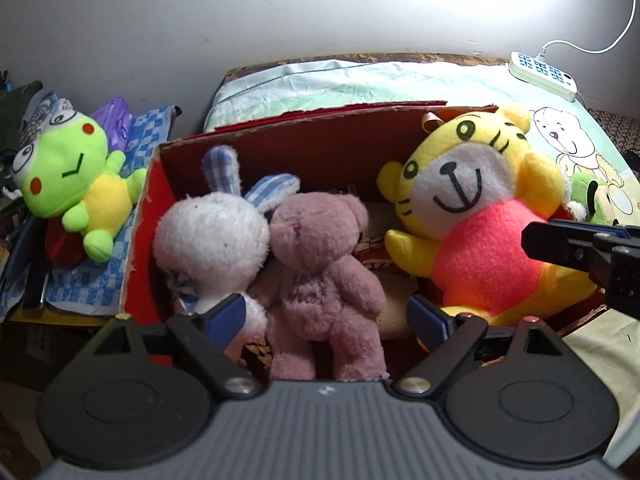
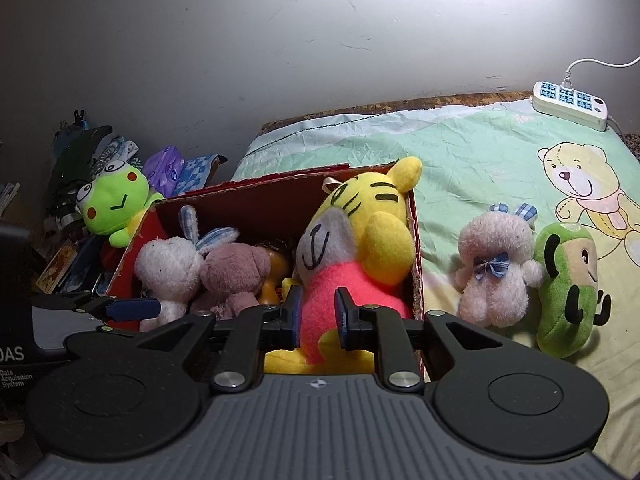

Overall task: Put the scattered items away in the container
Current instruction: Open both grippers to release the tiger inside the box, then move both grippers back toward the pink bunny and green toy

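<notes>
Green frog plush [image 1: 76, 184]: outside the box, on blue checked cloth [image 1: 120, 256] over a cluttered side heap, items there hard to make out.
Red cardboard box [image 1: 138, 248]: on the bed; holds white rabbit plush [image 1: 212, 236], mauve bear plush [image 1: 320, 264] and yellow tiger plush [image 2: 360, 248]; an orange item behind the bear is mostly hidden.
Left gripper [image 1: 324, 316]: fingers wide, either side of the bear's lower body, not closed on it.
Right gripper [image 2: 317, 316]: fingers narrow, pinching the tiger's pink belly.
Pink rabbit plush [image 2: 496, 272], green monkey plush [image 2: 568, 292]: on the bear-print sheet [image 2: 460, 168], right of the box.
Power strip [image 2: 570, 106]: far corner by the grey wall.
</notes>
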